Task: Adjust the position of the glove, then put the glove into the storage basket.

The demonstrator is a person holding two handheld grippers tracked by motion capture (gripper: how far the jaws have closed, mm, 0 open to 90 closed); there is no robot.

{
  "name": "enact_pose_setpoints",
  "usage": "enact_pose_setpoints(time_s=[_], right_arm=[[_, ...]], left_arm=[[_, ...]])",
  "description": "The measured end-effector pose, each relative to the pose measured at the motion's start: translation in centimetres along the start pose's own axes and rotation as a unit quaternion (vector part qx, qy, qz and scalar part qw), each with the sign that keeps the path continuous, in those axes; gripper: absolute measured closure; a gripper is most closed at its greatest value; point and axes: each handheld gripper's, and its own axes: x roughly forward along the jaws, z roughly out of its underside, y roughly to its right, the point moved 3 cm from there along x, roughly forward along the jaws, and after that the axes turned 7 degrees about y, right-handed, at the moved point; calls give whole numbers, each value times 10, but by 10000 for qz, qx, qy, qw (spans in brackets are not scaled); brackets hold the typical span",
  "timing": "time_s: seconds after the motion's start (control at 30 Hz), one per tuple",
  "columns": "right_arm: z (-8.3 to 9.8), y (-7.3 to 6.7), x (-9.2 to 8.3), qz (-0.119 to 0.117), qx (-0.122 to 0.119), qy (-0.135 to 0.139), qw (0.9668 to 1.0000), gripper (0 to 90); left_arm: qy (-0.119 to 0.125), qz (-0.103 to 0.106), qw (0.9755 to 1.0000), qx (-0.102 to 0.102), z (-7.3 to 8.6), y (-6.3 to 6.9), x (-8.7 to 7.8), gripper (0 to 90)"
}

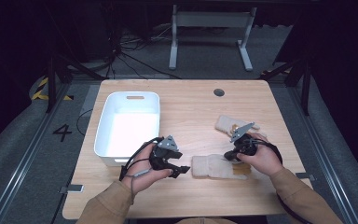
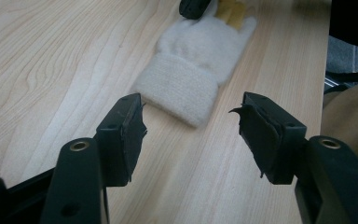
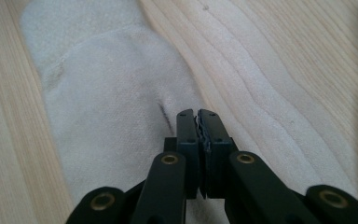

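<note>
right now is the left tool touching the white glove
Apart. The left gripper view shows bare table between the open left tool and the glove's cuff.

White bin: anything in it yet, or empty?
Empty. The high view shows the white bin with a bare floor; both gloves, near glove and far glove, lie out on the table.

Bare table (image 1: pixel 196 112) lies between the white bin (image 1: pixel 130 123) and the two gloves (image 1: pixel 214 166).
</note>
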Motion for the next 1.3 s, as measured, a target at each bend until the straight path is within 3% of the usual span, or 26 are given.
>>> enact_pose_setpoints(time_s=[0.23, 0.33, 0.77, 0.97, 1.3], right_arm=[[-2, 1, -7, 95, 56, 291, 9995, 803], [-3, 3, -14, 241, 92, 465, 9986, 751], [-5, 16, -36, 517, 369, 736, 9953, 667], [-4, 35, -46, 774, 510, 841, 9921, 596], [7, 69, -49, 1091, 783, 738, 9882, 546]], left_arm=[[40, 15, 10000, 39, -5, -1, 2, 408], [73, 25, 10000, 59, -6, -1, 3, 414], [93, 57, 9999, 50, -8, -1, 3, 414], [89, 48, 9999, 33, -7, -2, 2, 413], [111, 19, 9999, 0, -6, -3, 2, 413]])
